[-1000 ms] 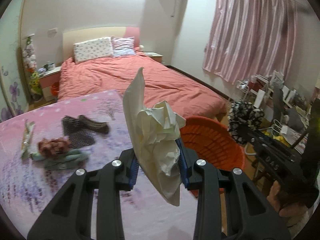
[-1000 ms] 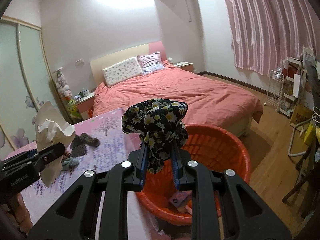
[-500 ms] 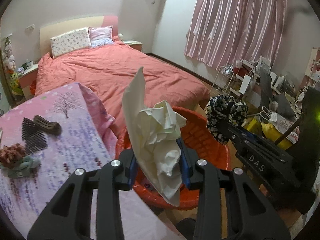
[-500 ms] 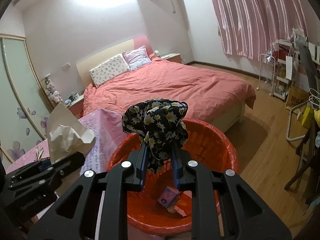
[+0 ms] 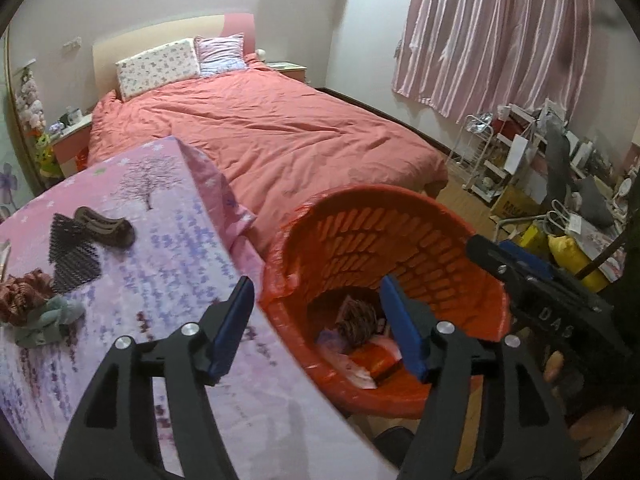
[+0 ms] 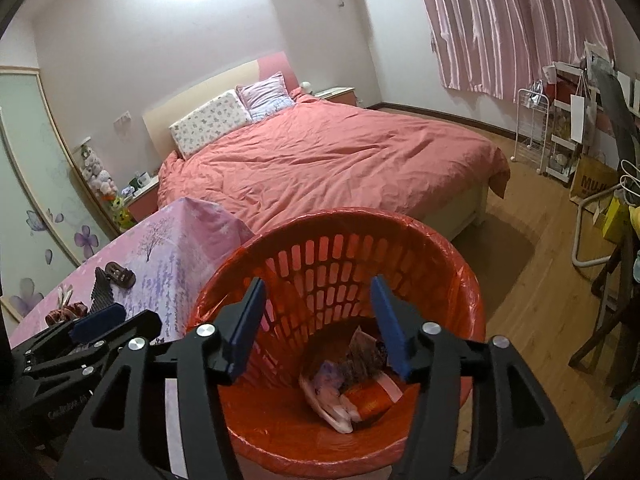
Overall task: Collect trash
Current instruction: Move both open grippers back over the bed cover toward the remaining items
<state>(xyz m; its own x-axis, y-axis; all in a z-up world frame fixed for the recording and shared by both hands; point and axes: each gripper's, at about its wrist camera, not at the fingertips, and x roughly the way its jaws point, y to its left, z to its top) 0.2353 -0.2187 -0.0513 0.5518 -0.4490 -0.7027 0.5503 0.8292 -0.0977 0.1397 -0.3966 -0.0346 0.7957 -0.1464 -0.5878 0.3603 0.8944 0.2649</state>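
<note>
Left wrist view: both tools, left tool [image 5: 316,324] and right tool [image 6: 318,324], gape wide and empty over the orange basket [image 5: 400,208]; remaining trash [image 5: 36,308] lies on the worktop [image 5: 180,240] at frame left, nearer the left tool.

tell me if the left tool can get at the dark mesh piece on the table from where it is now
Probably yes. The left tool is open and empty, and the dark mesh piece lies uncovered on the table, with bare cloth between them. A brown item touches its far edge.
</note>
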